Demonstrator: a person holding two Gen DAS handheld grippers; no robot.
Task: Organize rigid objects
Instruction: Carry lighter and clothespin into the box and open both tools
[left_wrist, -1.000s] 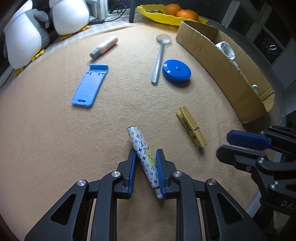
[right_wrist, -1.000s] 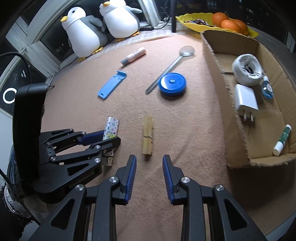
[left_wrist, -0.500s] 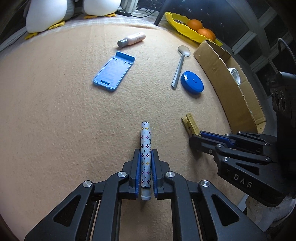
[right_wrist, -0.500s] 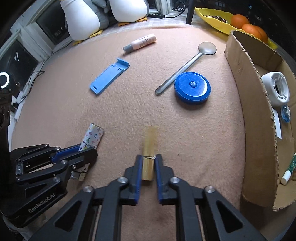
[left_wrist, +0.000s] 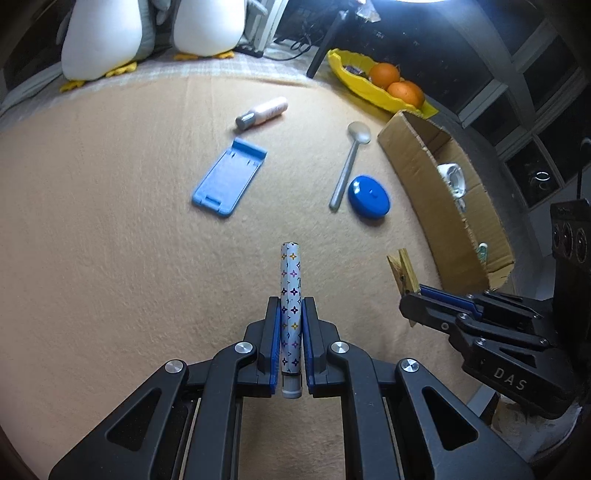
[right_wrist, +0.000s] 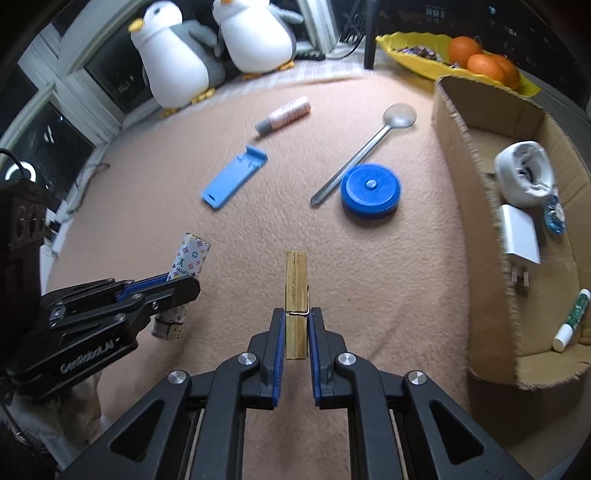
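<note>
The left hand-held gripper is closed tight on a patterned tube, white with small coloured stars, which runs straight along the line of the fingers and sticks out ahead of the blue pads, its grey cap end back between the finger bases. The right hand-held gripper is closed on a wooden clothespin, gripped near its spring with the longer end pointing forward. Both items are held over the beige blanket-covered worktop, near its front edge, with the two grippers side by side. Farther out on the worktop lie a blue phone stand, a pink tube with a grey cap, a metal spoon and, touching or just beside the spoon's handle, a round blue tape measure. To the right stands an open cardboard box holding a white round device, a white charger plug and a small white-and-green stick. Behind the box is a yellow tray with oranges; two plush penguins sit at the far edge.
</note>
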